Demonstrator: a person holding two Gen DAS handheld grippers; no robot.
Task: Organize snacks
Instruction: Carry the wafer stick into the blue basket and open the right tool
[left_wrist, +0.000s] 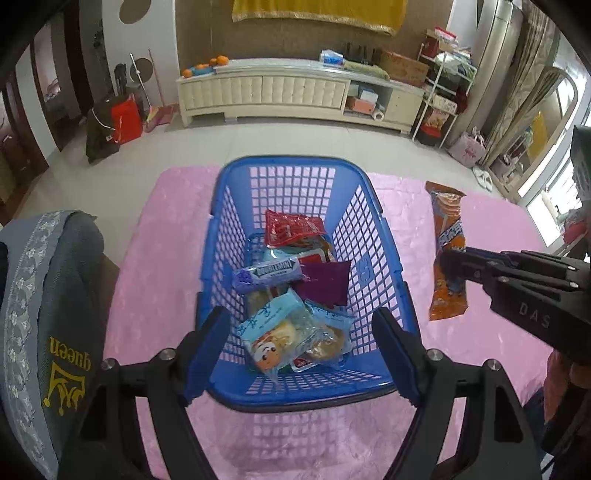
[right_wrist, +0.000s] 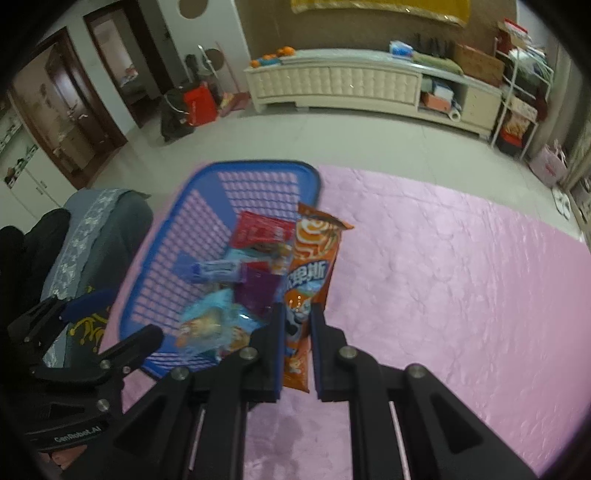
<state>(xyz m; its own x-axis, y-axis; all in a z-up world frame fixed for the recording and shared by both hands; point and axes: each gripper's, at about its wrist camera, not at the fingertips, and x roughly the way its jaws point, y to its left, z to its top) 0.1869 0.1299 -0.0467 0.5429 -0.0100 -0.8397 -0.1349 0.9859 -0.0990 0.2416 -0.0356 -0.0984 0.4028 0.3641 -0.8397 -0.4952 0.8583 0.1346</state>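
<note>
Right gripper (right_wrist: 298, 345) is pinching the long orange snack packet (right_wrist: 309, 280) near its lower end, its two blue-padded jaws closed together on the wrapper, so that most of the packet is standing out beyond the fingertips and leaning toward the blue basket (left_wrist: 236, 206). Seen from the left wrist view, that packet (left_wrist: 447, 229) is hanging to the right of the basket, over the pink tablecloth (left_wrist: 491, 236), outside the rim and not yet inside it. Left gripper (left_wrist: 301, 354) is hovering over the basket's near end with its jaws standing wide apart and nothing between them. Inside the basket several snacks are already lying in a loose heap: a red packet (left_wrist: 293, 227), a gum pack (left_wrist: 266, 276), a purple sachet (left_wrist: 325, 282) and pale blue cake wrappers (left_wrist: 275, 326). The orange packet is looking light and thin, with a glossy, crinkly film that is probably slippery and flexes easily, and its contents may be brittle. A hold across the flat face near one end, as now, seems enough for so little weight, though a grip nearer the middle would be swinging less; squeezing hard risks crushing what is inside.
</note>
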